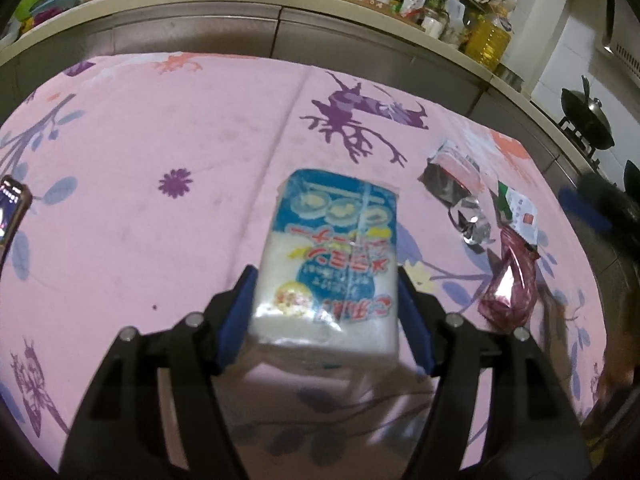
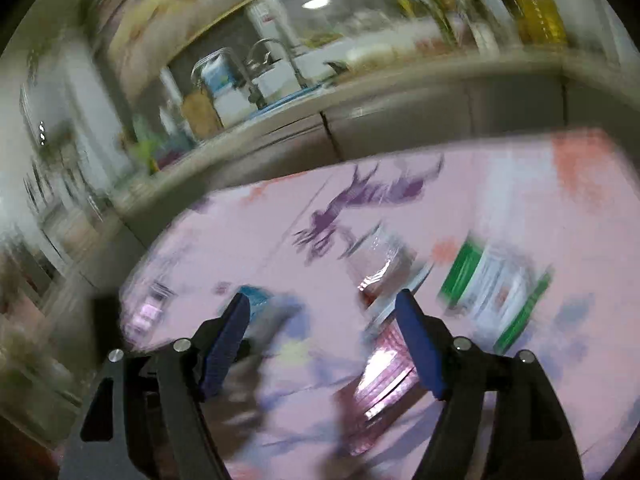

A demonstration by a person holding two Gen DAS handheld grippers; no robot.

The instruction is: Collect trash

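Note:
My left gripper (image 1: 326,276) is shut on a blue and white plastic package (image 1: 332,240), its blue pads pressing both long sides and holding it tilted above the pink tablecloth (image 1: 160,160). To its right lie a silver-black wrapper (image 1: 452,172), crumpled clear plastic (image 1: 472,220), a green and white packet (image 1: 518,212) and a maroon wrapper (image 1: 508,292). The right wrist view is badly blurred. There my right gripper (image 2: 322,300) stands open with nothing between its pads, above the maroon wrapper (image 2: 380,372) and beside the green and white packet (image 2: 496,292).
A phone (image 1: 10,212) lies at the table's left edge. Behind the table runs a kitchen counter (image 1: 280,0) crowded with bottles (image 1: 484,40), and a wok (image 1: 584,116) sits on a stove at far right. A blurred dark and blue shape (image 1: 592,208) shows at the right.

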